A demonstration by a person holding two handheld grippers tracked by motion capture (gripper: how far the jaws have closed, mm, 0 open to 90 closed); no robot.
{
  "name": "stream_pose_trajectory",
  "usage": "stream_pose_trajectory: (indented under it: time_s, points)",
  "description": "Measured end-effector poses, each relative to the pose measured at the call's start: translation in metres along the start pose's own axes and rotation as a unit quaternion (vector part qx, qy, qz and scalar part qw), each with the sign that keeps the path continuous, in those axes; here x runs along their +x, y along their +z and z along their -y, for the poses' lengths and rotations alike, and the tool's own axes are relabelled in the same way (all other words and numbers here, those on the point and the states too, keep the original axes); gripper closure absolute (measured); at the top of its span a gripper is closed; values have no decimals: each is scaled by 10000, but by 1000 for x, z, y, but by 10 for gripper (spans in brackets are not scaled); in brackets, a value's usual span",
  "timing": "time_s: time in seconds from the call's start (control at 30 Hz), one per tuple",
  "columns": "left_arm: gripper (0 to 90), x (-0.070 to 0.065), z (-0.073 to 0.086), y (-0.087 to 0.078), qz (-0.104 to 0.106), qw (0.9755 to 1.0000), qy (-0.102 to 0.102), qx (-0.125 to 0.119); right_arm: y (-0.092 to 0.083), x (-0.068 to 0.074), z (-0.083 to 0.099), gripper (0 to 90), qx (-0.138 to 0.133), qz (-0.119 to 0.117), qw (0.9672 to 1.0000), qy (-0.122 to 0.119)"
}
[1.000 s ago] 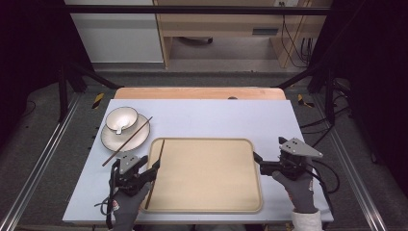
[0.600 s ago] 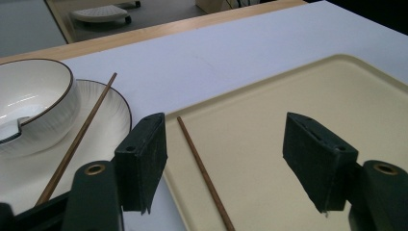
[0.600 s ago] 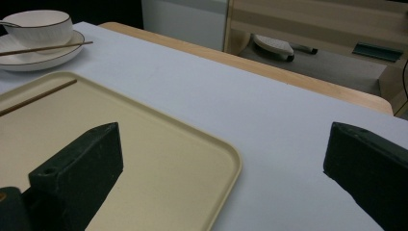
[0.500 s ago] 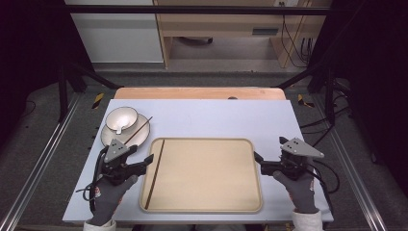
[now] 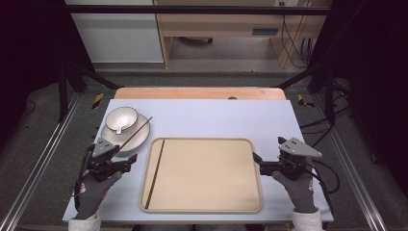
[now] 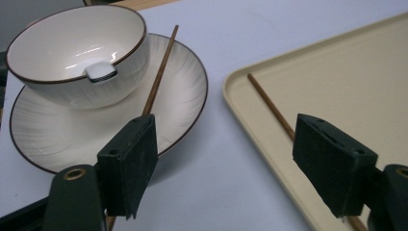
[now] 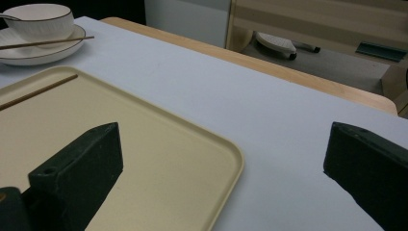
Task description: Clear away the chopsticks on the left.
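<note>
A: Item 1, L side. What is listed?

B: Left gripper (image 5: 126,161), held in a gloved hand just L of the tray (image 5: 202,209). Jaws have just been opening; now seen spread wide, nothing gripped. In the left gripper view one pad is seen over the near rim of the plate (image 6: 57,139), the other over the tray's L edge.

A: Crockery by it?

B: Plate w/ dark rim, set off the tray's far-L corner, not touching it. Bowl (image 5: 121,119) is stood on the plate; a white spoon handle (image 6: 101,72) is seen inside the bowl. Chopstick no. 1 (image 5: 135,134) is laid slantwise across the plate, beside the bowl, its near end at the gripper's L pad in the left gripper view.

A: Item 2?

B: Chopstick no. 2 (image 5: 155,174), laid inside the tray, along its L wall, approx. parallel to it. Not touched by either gripper.

A: Tray itself?

B: Beige, rounded corners, laid flat on the pale blue table top (image 5: 216,118).

A: R side?

B: Right gripper (image 5: 256,160), held in a gloved hand at the tray's R edge. Jaws are held wide apart, nothing between them; one is seen over the tray's R corner, the other over bare table.
</note>
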State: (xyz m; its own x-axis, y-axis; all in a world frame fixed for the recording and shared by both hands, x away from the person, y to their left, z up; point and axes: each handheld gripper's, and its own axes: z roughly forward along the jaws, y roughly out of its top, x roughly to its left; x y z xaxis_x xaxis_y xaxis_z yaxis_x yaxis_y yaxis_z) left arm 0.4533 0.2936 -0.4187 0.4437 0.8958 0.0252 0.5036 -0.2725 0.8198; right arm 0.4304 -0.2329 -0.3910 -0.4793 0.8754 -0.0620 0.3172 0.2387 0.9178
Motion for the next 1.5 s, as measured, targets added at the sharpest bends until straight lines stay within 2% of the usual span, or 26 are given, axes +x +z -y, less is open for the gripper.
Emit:
stream_pose_trajectory:
  time_s: [0.23,0.6,0.83,1.03,1.2,1.33,1.5]
  points:
    - [275,22,-1,13,-211,9997,-78,128,3,1,1,4,51,-7,10000,-21]
    - [386,44,-6,49,-396,9979,96,501,5,2,2,4,123,37,9999,-67]
    - [526,47,-5,65,-386,9966,176,705,6,2,2,4,138,47,9999,-79]
    - [687,47,-4,69,-306,9958,234,832,7,2,2,4,158,42,9998,-74]
    - [780,47,-4,69,-253,9959,206,844,8,2,3,4,168,48,9998,-94]
    - [839,46,-4,69,-196,9961,190,839,8,2,3,4,166,42,9998,-88]
    - [841,43,-4,68,-154,9960,188,860,8,3,3,4,182,33,9998,-79]
